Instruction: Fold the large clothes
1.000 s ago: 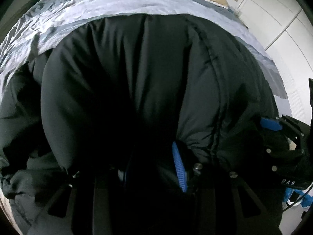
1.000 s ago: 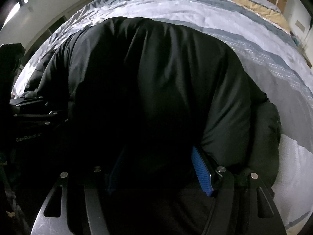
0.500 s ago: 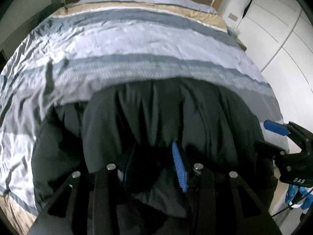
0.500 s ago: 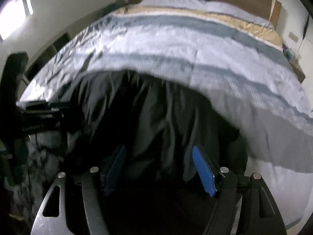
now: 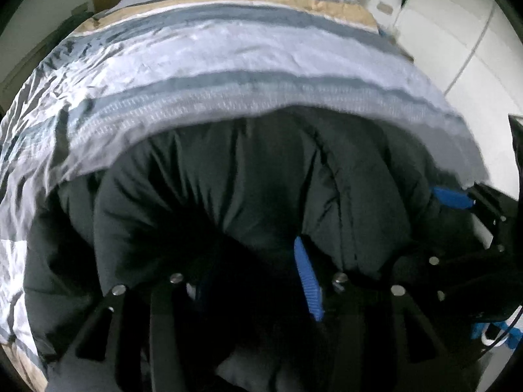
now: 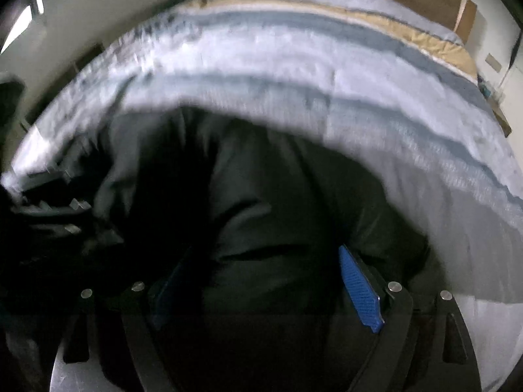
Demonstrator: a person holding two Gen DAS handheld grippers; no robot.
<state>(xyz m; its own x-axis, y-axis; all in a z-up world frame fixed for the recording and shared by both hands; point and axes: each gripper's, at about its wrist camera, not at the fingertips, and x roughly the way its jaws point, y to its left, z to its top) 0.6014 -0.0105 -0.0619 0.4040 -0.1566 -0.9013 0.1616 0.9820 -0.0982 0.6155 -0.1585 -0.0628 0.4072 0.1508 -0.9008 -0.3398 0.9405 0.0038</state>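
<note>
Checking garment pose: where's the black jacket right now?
The black jacket lies bunched at the near end of the bed, on the striped duvet, filling the lower half of both wrist views, directly ahead of both grippers.

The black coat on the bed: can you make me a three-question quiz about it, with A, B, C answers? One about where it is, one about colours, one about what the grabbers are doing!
1. Where does the coat lie?
A. on the striped bedcover
B. on a hanger
C. in a drawer

2. What colour are the pads on the grabbers' fingers?
A. red
B. blue
C. yellow

3. How is the right grabber standing?
A. shut tight with nothing in it
B. clamped on a pillow
C. wide apart, with coat fabric between its fingers

Answers:
1 A, the puffy black coat rests on the bedcover with grey, pale blue and tan stripes.
2 B, both wrist views show bright blue pads.
3 C, its jaws are opening and dark fabric sits between them; the left grabber is opening over the coat too.
</note>
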